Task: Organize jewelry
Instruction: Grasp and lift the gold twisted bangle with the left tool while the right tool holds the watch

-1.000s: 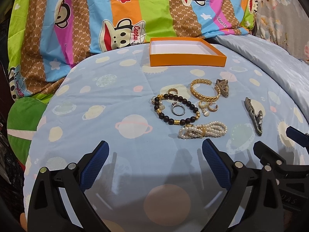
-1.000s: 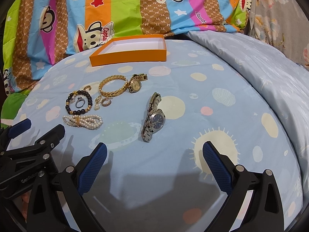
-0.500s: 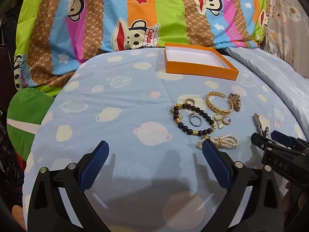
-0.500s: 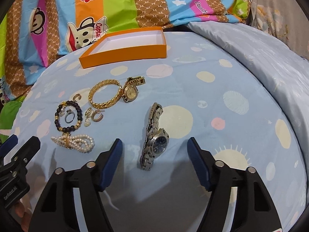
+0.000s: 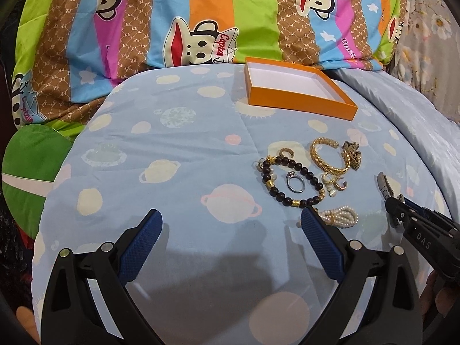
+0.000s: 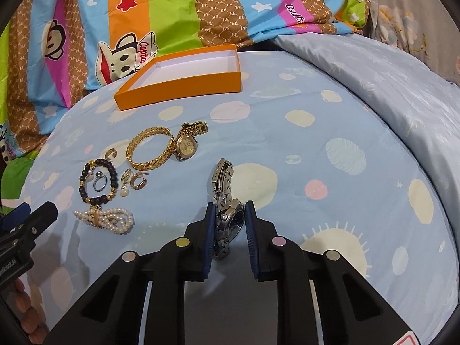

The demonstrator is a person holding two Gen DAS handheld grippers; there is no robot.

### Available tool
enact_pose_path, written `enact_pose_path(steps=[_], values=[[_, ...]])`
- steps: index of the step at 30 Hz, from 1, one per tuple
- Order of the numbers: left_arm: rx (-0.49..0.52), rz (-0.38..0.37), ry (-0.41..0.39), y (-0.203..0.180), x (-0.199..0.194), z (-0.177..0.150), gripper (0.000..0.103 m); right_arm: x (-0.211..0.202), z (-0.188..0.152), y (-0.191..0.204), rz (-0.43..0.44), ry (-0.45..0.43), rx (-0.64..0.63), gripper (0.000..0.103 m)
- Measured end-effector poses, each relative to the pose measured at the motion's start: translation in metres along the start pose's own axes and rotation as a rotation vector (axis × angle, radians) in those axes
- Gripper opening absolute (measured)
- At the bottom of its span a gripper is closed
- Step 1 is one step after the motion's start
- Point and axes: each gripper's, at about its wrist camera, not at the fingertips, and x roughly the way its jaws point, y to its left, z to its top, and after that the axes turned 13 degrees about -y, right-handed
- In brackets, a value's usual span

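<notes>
An orange box (image 6: 184,82) with a white inside, empty, sits at the far side of the blue bedspread; it also shows in the left wrist view (image 5: 299,89). My right gripper (image 6: 229,215) is shut on a silver watch (image 6: 225,198) lying on the bedspread. Left of it lie a gold bracelet (image 6: 149,149), a gold watch (image 6: 187,142), a black bead bracelet (image 6: 99,182) with a silver ring (image 6: 100,184) inside, gold earrings (image 6: 135,182) and a pearl bracelet (image 6: 106,220). My left gripper (image 5: 230,230) is open and empty, near the pearl bracelet (image 5: 340,215).
A striped cartoon-monkey quilt (image 5: 201,14) is piled behind the box. A green cushion (image 5: 28,166) lies at the left edge. A pale blue quilt fold (image 6: 388,66) rises on the right. The right gripper (image 5: 425,235) shows in the left wrist view's lower right.
My right gripper moved forward over the silver watch and closed its jaws on it. My left gripper drifted left and back, still open.
</notes>
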Motion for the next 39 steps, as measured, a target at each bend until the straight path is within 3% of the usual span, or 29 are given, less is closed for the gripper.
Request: enact_pose_path(steps=[14, 20, 26, 29, 31, 39], values=[[0.084, -0.126, -0.027, -0.046, 0.03, 0.052, 0.095, 0.0, 0.003, -0.009, 0.015, -0.006, 0.023, 0.019], [0.146, -0.166, -0.027, -0.079, 0.046, 0.054, 0.095, 0.001, 0.007, -0.016, 0.009, -0.001, 0.036, 0.019], [0.196, -0.191, 0.029, -0.102, 0.072, 0.042, 0.094, 0.002, 0.009, -0.025, -0.008, 0.005, 0.051, 0.019], [0.216, -0.21, 0.04, -0.111, 0.079, 0.038, 0.085, 0.003, 0.01, -0.029, -0.011, 0.008, 0.06, 0.019], [0.224, -0.221, 0.047, -0.114, 0.081, 0.037, 0.074, 0.004, 0.01, -0.031, -0.011, 0.009, 0.064, 0.019], [0.231, -0.244, 0.083, -0.117, 0.089, 0.026, 0.058, 0.004, 0.011, -0.032, -0.011, 0.008, 0.068, 0.019]])
